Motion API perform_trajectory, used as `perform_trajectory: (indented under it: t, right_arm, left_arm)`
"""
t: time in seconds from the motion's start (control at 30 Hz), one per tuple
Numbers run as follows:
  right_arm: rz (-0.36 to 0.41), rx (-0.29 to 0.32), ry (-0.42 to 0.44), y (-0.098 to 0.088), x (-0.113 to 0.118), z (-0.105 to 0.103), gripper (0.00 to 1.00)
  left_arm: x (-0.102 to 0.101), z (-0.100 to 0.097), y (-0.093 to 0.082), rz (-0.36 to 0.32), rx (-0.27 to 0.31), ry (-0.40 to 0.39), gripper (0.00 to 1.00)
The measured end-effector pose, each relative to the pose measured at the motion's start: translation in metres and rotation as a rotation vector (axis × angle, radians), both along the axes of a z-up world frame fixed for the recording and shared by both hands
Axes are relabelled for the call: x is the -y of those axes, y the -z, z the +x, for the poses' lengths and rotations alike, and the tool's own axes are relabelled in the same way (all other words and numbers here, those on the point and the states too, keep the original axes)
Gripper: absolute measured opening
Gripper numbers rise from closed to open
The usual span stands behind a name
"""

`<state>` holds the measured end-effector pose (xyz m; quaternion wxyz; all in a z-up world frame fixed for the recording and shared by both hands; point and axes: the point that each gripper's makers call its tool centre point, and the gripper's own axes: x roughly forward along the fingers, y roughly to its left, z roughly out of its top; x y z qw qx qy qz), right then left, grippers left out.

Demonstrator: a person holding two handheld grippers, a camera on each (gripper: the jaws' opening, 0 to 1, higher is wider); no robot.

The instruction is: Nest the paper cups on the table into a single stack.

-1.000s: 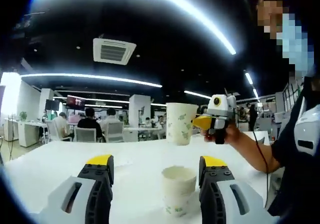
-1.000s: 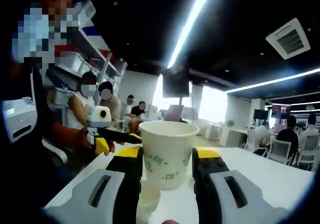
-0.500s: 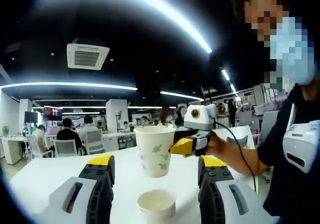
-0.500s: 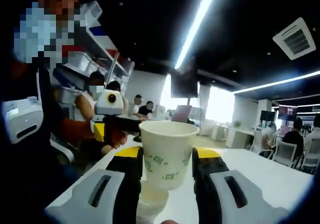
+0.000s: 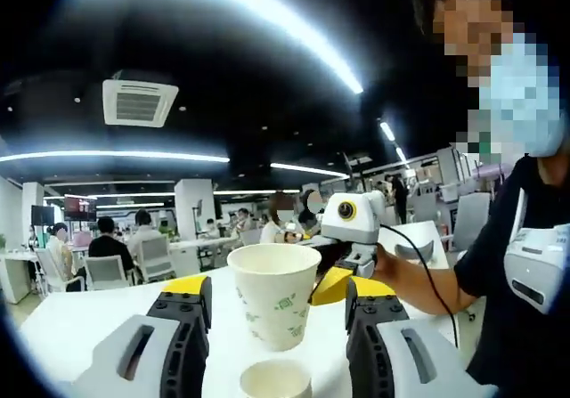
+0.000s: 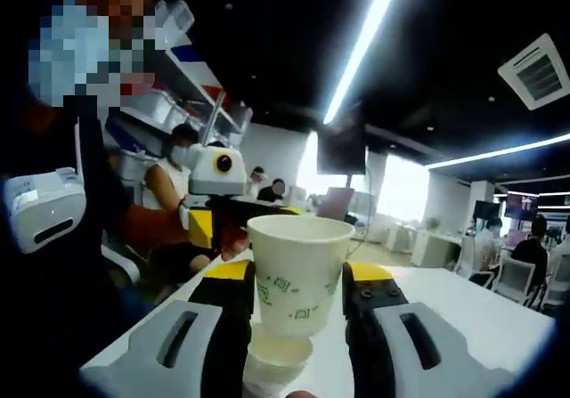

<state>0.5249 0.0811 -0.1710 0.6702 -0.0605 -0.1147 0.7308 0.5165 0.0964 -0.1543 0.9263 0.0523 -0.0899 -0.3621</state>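
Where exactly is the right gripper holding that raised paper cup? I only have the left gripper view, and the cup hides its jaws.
Observer: In the right gripper view, the right gripper has one jaw pressed against each side of the raised cup, below its rim.
Operator: Is it lined up for nesting?
Observer: In that view the lower cup sits directly under the raised cup's base, between the jaws. I cannot tell whether the base has entered its mouth.
Operator: Is the raised cup tilted?
Observer: No, it stands straight along the jaws, with its open mouth facing up.
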Motion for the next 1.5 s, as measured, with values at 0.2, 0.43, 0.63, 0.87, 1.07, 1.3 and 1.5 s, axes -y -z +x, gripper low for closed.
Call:
perform_trajectory:
  t: [0.2,0.43,0.63,0.87,1.07,1.3,1.5]
  right_arm:
    - [-0.009,0.011,-0.018,0.003,-0.002,-0.005,0.41]
    - [-0.017,0.027,-0.041,0.005,-0.003,-0.013,0.41]
    - [-0.027,0.041,-0.056,0.007,-0.004,-0.018,0.41]
    - [-0.028,0.049,-0.059,0.007,-0.003,-0.02,0.41]
    - [-0.024,0.06,-0.054,0.005,-0.003,-0.019,0.42]
    - [-0.02,0.07,-0.047,0.004,-0.002,-0.018,0.42]
    - [-0.022,0.085,-0.038,0.004,-0.003,-0.018,0.42]
  left_arm:
    - [0.002,0.001,0.002,0.005,-0.003,0.004,0.58]
    - [0.005,-0.001,0.006,0.016,-0.007,0.021,0.55]
    - [0.006,-0.002,0.007,0.023,-0.002,0.025,0.53]
    - [0.007,-0.004,0.005,0.027,0.008,0.019,0.47]
    - [0.008,-0.005,0.004,0.022,0.013,0.014,0.46]
    - [0.008,-0.005,0.003,0.012,0.016,0.005,0.45]
    - [0.007,-0.005,0.003,-0.003,0.019,-0.004,0.45]
